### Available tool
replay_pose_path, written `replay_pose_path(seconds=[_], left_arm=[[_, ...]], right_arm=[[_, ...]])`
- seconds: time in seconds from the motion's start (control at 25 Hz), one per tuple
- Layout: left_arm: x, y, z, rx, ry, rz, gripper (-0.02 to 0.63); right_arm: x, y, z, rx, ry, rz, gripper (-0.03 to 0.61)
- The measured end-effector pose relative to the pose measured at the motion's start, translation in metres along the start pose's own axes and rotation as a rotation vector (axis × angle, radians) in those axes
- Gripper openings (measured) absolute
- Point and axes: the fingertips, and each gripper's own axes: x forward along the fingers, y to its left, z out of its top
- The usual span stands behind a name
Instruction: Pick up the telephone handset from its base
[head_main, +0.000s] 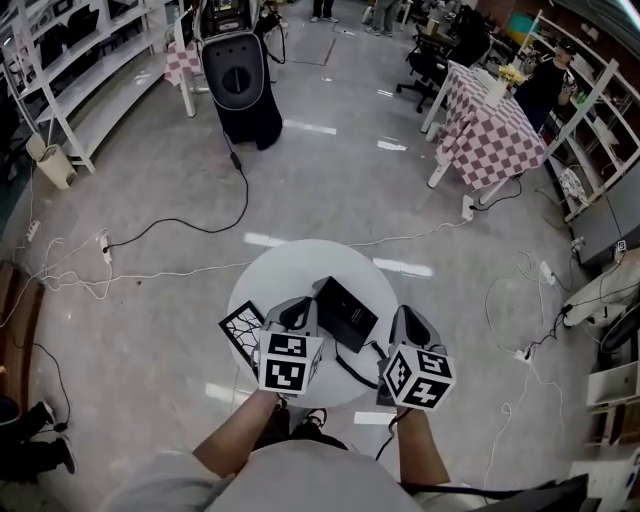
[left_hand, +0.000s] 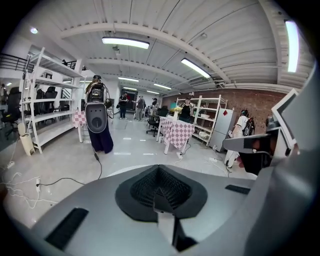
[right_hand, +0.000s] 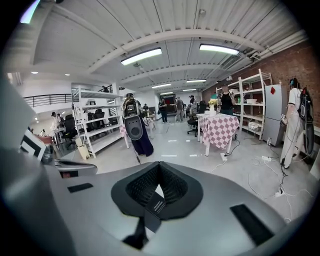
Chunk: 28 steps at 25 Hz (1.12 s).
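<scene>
In the head view a black telephone (head_main: 345, 312) lies on a small round white table (head_main: 290, 265), and its dark cord (head_main: 352, 368) trails toward the table's near edge. I cannot tell the handset from the base here. My left gripper (head_main: 297, 310) hovers just left of the phone. My right gripper (head_main: 408, 318) is just right of it, over the table's rim. Both point away from me. The left gripper (left_hand: 159, 189) and right gripper (right_hand: 157, 187) show their jaws closed together with nothing between them. The phone appears in neither gripper view.
A white panel with black crack-like lines (head_main: 241, 330) sits by the left gripper. Cables (head_main: 190, 225) snake over the grey floor around the table. A black and grey upright machine (head_main: 240, 80) stands beyond, a checkered-cloth table (head_main: 490, 125) at the far right, and shelving (head_main: 80, 70) at the left.
</scene>
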Motion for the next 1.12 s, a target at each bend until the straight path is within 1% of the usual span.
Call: replay_pose_path(seconds=[0.2,0.36,0.56,0.64,0.8,0.96,1.12], left_arm=[[-0.003,-0.002,-0.026,0.002,0.043,0.004,0.011],[-0.005,0.000,-0.050,0.006,0.094,0.015,0.011],[-0.005,-0.001,-0.070,0.006,0.139,0.021,0.011],[-0.004,0.001,-0.077,0.002,0.149,0.021,0.011],[-0.005,-0.001,-0.088,-0.034,0.163,0.018,0.011],[-0.006,-0.005,-0.106,-0.034,0.201,0.015,0.011],[-0.001,-0.006,-0.120,-0.034,0.221,0.012,0.011]], right_arm=[[-0.002,-0.002,-0.026,0.026,0.037,0.000,0.025],[0.000,0.001,-0.048,0.045,0.066,0.006,0.025],[0.001,0.000,-0.069,0.056,0.098,0.014,0.025],[0.002,0.000,-0.076,0.058,0.109,0.015,0.025],[0.002,-0.001,-0.092,0.067,0.134,0.014,0.025],[0.001,-0.003,-0.110,0.078,0.163,0.009,0.025],[0.006,-0.004,-0.120,0.081,0.176,0.002,0.025]])
